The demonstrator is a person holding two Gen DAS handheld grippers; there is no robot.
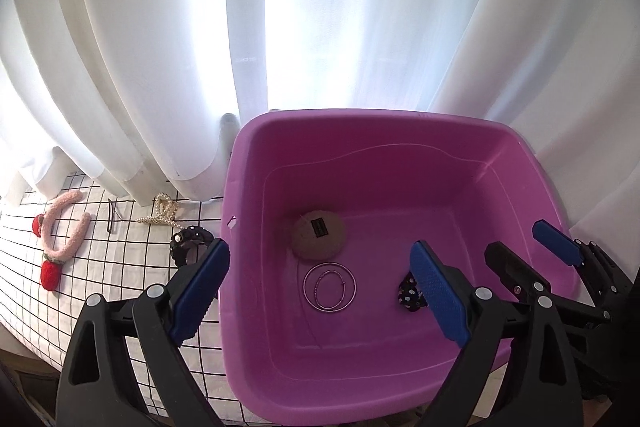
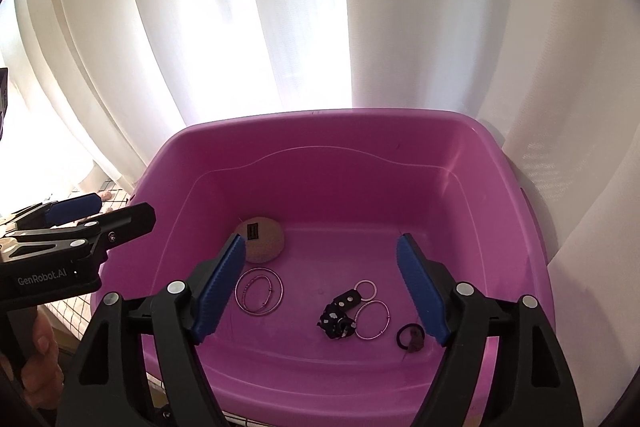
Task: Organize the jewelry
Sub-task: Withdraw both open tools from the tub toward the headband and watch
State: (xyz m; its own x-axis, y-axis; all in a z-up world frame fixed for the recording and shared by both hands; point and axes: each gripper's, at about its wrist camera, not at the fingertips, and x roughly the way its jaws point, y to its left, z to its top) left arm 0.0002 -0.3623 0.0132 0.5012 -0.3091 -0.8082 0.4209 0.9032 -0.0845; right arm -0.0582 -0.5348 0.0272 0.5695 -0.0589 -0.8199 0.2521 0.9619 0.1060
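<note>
With both your left hand-held gripper (image 1: pixel 320 287) and right hand-held gripper (image 2: pixel 320 291) released and empty over the purple plastic tub (image 1: pixel 248 163), swing left to the pearl bead necklace (image 1: pixel 164 213) on the grid-patterned table (image 1: pixel 120 267), pinching it squarely.

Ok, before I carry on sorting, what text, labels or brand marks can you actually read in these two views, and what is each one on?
"GenRobot.AI": white lettering on the black body of the left gripper, seen in the right wrist view.
Small black label on the round beige pouch in the purple tub: it carries marks, but they are too small and blurred to read in either view.
Nothing else legible.
</note>
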